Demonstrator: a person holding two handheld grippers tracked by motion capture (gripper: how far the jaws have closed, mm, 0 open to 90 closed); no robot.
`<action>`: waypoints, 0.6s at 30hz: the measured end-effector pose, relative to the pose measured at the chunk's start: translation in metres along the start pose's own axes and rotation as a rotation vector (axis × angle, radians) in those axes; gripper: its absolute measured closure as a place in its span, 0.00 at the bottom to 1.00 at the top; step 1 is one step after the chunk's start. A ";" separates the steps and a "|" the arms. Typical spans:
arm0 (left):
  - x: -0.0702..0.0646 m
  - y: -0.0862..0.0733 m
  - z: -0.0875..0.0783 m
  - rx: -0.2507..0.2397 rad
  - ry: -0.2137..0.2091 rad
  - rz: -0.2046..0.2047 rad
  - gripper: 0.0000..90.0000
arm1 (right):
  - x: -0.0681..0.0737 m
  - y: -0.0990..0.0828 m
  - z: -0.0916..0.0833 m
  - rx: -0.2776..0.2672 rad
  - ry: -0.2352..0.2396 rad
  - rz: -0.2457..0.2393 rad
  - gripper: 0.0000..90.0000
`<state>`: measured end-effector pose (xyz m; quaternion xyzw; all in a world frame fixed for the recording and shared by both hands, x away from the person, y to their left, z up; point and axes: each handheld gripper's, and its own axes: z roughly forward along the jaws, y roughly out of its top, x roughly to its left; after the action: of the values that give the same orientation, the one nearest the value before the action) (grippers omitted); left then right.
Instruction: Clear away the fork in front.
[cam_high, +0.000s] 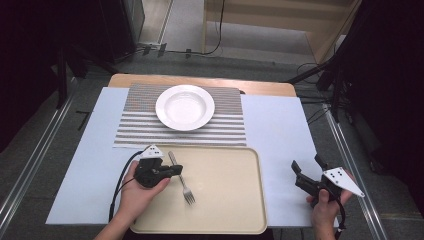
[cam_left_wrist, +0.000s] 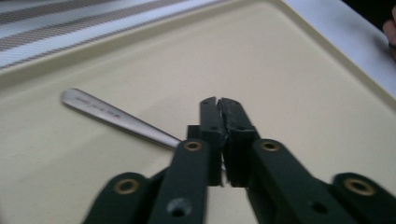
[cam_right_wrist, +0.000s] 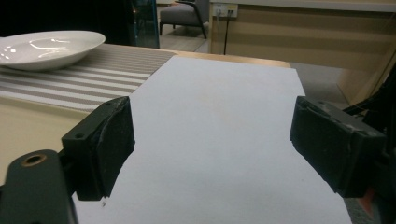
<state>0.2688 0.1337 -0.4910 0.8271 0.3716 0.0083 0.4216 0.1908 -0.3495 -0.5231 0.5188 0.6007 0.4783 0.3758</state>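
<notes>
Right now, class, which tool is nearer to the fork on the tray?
Left. The left tool is shut on the fork at its handle, over the tray. The right tool is open, off the tray's right side above the white sheet.

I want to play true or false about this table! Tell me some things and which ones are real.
1. The left gripper is pinching the fork. True.
2. The fork lies on the white plate. False: it lies on the beige tray; the plate is empty.
3. The right gripper is wide open. True.
4. The plate sits on the tray. False: it sits on the striped placemat.
5. The right gripper is over the tray. False: it is beside the tray, over the white sheet.
</notes>
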 end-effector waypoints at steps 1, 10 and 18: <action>-0.002 0.000 0.002 0.010 -0.010 0.006 0.99 | 0.000 0.000 0.000 0.003 0.000 0.002 0.16; -0.018 0.000 0.021 0.082 -0.011 0.055 0.99 | 0.001 0.000 0.001 0.005 0.005 0.001 0.16; -0.017 -0.005 0.028 0.171 0.032 0.095 0.99 | 0.001 0.000 0.002 0.016 -0.002 0.001 0.16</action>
<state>0.2627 0.1058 -0.5074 0.8765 0.3379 0.0096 0.3427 0.1925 -0.3476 -0.5238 0.5226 0.6039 0.4730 0.3721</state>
